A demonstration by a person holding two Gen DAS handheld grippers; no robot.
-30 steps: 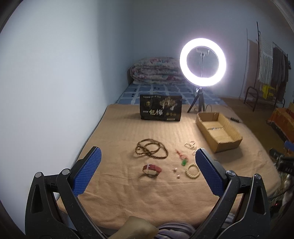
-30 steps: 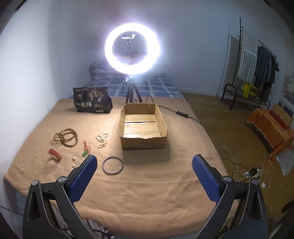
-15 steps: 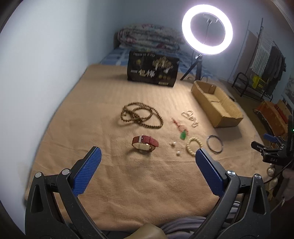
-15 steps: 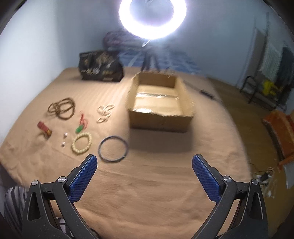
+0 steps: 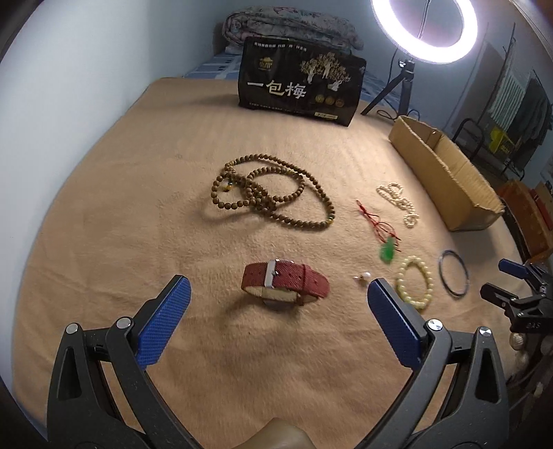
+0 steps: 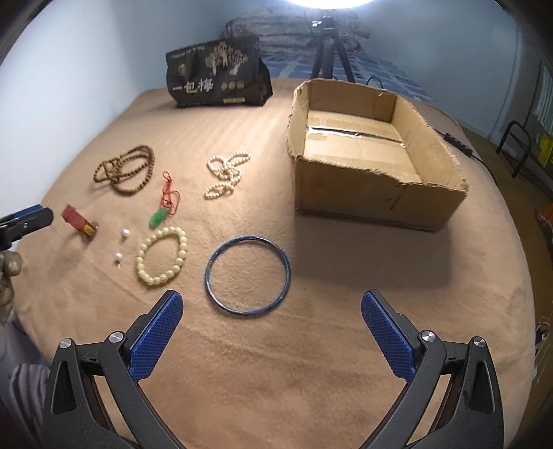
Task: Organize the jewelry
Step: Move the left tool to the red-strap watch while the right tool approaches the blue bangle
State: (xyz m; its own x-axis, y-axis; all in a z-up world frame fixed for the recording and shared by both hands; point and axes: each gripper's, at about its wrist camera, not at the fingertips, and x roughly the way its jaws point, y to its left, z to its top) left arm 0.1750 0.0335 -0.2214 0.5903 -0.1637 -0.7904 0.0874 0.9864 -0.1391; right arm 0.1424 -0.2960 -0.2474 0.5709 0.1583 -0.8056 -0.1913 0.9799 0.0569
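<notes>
Left gripper (image 5: 276, 304): one, jaws apart, empty, over red watch (image 5: 285, 284).
Right gripper (image 6: 271, 311): one, spread, empty, above blue bangle (image 6: 247, 275).
Bead strings: three, on blanket (image 6: 311, 345).
Cardboard box (image 6: 373, 186): one.

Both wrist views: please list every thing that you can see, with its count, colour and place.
Brown wooden bead necklace: 1, coiled, far left.
Red strap watch: 1, before left gripper.
White pearl strand: 1, near box.
Green pendant on red cord: 1, centre.
Loose pearls: 2, white.
Cream bead bracelet: 1.
Blue bangle: 1, before right gripper.
Cardboard box: 1, open, right.
Black printed bag: 1, back.
Ring light: 1, back.
Tan blanket: 1.
Left gripper: blue fingers, open.
Right gripper: open.
</notes>
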